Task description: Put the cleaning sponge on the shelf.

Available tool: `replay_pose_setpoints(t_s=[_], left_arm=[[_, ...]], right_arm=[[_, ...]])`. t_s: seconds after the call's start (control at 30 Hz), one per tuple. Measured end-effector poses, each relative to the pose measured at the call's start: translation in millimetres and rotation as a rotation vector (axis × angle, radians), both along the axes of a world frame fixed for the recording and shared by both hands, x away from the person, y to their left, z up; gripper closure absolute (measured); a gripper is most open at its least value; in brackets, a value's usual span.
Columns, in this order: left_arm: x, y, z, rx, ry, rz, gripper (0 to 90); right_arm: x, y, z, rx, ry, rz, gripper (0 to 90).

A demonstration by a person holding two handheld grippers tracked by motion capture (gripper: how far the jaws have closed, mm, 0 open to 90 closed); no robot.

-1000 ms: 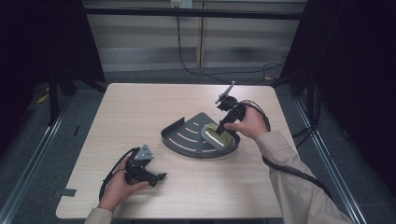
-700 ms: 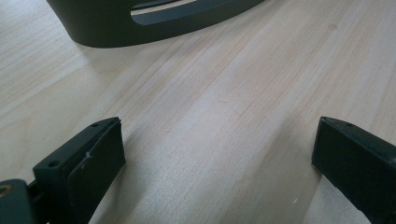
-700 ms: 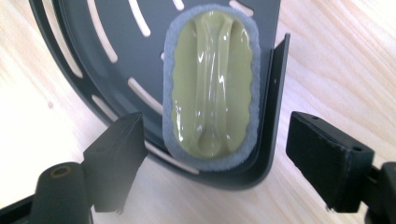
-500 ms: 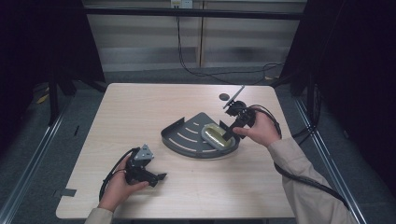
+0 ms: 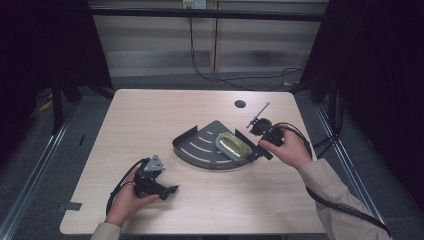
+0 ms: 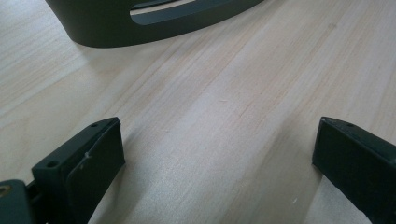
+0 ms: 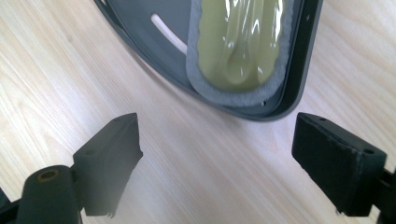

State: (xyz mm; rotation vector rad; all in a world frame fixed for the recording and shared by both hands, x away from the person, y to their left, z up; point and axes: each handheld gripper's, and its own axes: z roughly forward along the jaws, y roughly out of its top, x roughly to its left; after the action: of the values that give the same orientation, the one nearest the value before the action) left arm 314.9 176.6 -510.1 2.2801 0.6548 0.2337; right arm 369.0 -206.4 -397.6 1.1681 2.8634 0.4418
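The right gripper (image 5: 261, 150), jaws spread and just opened wider with nothing between them, sits at 3 o'clock of the dark grey fan-shaped slotted tray (image 5: 197, 147) holding a yellow-green packet (image 5: 233, 146). The left gripper (image 5: 167, 190), jaws spread over bare wood, rests at 7 o'clock. No writing can be read.

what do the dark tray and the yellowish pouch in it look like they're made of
Tray: seemingly moulded plastic or coated metal, matte dark grey, with cut slots and a thin raised rim. Pouch: likely clear glossy plastic film over a yellow-green filling, judging by its bright highlights and creases; its grey border looks crimped, perhaps heat-sealed.
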Motion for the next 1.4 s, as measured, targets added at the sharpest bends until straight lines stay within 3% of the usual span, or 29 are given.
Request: replay_pose_setpoints(t_s=[0.4, 0.73, 1.27, 1.4], left_arm=[[0.0, 0.0, 0.0, 0.000, 0.000, 0.000, 1.5], [-0.1, -0.1, 0.0, -0.001, 0.000, 0.000, 1.5], [-0.1, -0.1, -0.1, -0.002, 0.000, 0.001, 1.5], [-0.1, -0.1, -0.1, -0.002, 0.001, 0.001, 1.5]], right_arm=[[-28.7, -26.2, -8.7, 0.029, 0.013, 0.014, 15.3], [-47.5, -42.7, -22.3, 0.011, 0.051, 0.035, 15.5], [-75.4, -83.4, -47.5, 0.024, 0.051, -0.010, 15.5], [-83.1, -94.6, -56.8, 0.052, 0.036, -0.046, 15.4]])
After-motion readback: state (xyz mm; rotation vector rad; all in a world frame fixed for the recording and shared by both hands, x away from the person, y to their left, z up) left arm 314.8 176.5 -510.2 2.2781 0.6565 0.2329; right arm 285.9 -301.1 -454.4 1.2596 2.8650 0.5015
